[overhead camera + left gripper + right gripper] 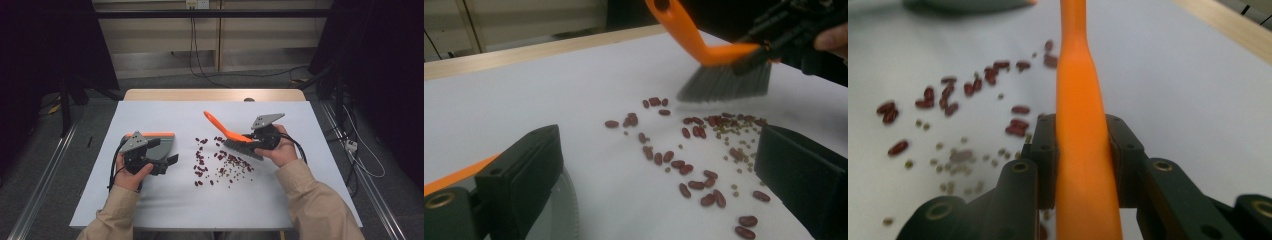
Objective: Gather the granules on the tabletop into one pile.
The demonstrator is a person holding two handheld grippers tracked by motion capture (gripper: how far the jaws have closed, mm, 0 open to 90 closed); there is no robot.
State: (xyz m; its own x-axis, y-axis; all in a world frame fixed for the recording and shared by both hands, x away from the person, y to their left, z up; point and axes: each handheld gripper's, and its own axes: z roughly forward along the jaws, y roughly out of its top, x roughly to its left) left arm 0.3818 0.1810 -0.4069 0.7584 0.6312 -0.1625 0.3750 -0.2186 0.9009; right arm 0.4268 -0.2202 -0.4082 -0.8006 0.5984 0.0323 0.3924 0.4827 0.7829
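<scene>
Many scattered dark-red kidney beans (220, 162) are met by an orange-handled grey-bristled brush (235, 137), clamped in the right gripper (264, 137); the left gripper (159, 156) is held with jaws apart.

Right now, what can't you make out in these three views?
- Dustpan, high view: partly covered by the left gripper; the grip is unclear.
- Brush, right gripper view: bristles cut off below the jaws.
- Small greenish grains, left gripper view: too small to identify.

Beans (220, 162) between dustpan (159, 145) and brush (236, 137)
</scene>
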